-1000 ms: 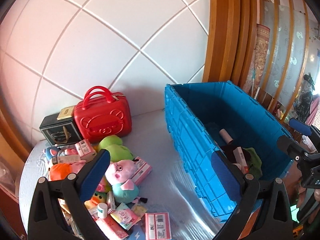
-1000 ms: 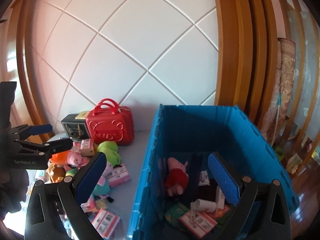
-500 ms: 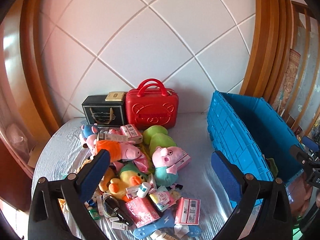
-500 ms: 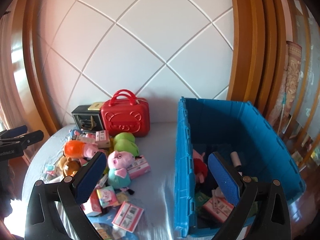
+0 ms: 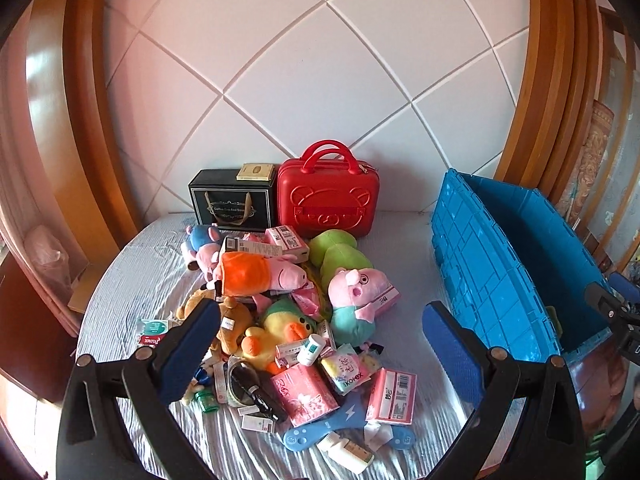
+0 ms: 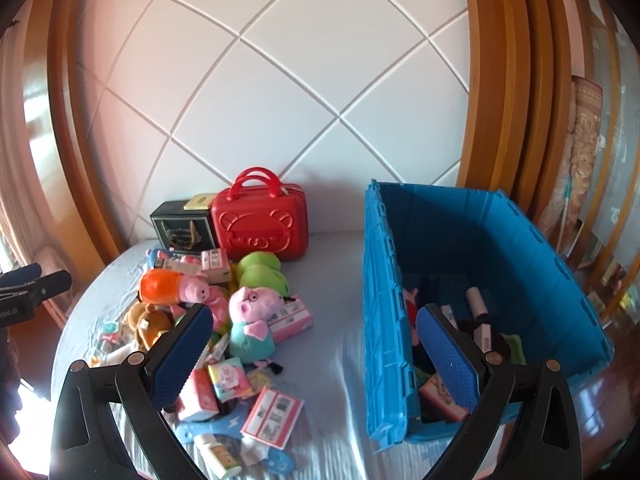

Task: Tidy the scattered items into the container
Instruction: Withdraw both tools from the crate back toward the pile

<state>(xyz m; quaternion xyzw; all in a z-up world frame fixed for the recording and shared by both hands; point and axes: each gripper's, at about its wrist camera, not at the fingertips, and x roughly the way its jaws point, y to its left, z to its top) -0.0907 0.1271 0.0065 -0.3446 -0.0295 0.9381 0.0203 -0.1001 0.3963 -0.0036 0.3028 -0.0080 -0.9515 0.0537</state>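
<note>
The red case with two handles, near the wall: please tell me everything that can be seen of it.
The red case looks like hard, glossy plastic, with rounded corners and a bear face pressed into its front. Two arched red handles rise from its top, and a zip line runs along the upper edge. It stands upright and closed on the pale sheet, close to the white quilted wall. The black gift box stands directly at its side, and the green plush lies just in front of it. Neither gripper is near it.
</note>
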